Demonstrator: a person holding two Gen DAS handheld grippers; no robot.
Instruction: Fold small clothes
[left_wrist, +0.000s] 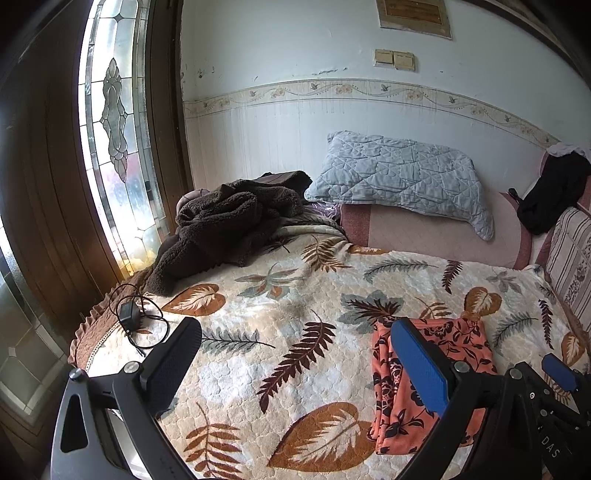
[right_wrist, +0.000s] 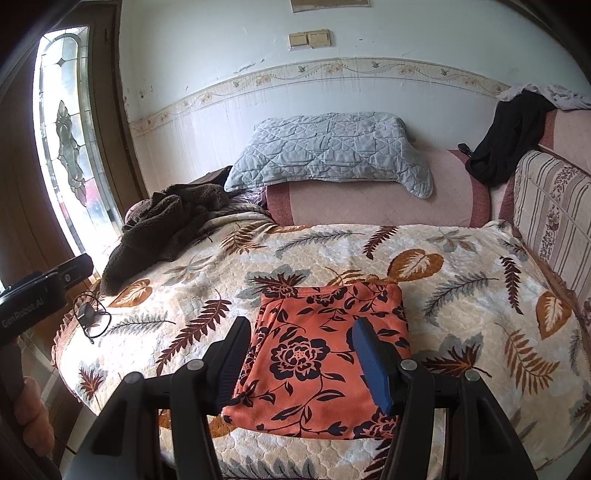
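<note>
- black gripper arms fill the bottom of both wrist views; the right gripper (right_wrist: 299, 358) has its jaws spread, with nothing pinched between the black pad and the blue pad.
- left gripper (left_wrist: 295, 362) is likewise spread wide and empty, its jaws framing bare leaf-print blanket (left_wrist: 280, 295).
- orange floral garment (right_wrist: 325, 354) lies flat on the blanket near the front edge of the bed, already a compact rectangle; in the right wrist view it sits directly ahead of the right jaws, which overlap it in the picture, though i cannot tell whether the pads touch the cloth.
- in the left wrist view the same garment lies behind the left gripper's blue pad, to the right of its open span.
- judged step: an approach to the garment, either for one more fold or to pick it up; no edge is gripped yet.
- next move likely calls for lowering a pad under one edge, closing on the layers together, and keeping the stack from sliding apart on the plush surface.
- brown fleece (left_wrist: 229, 218), a charger with cord (left_wrist: 129, 314) and a grey pillow (left_wrist: 399, 177) lie well apart from the work.
</note>
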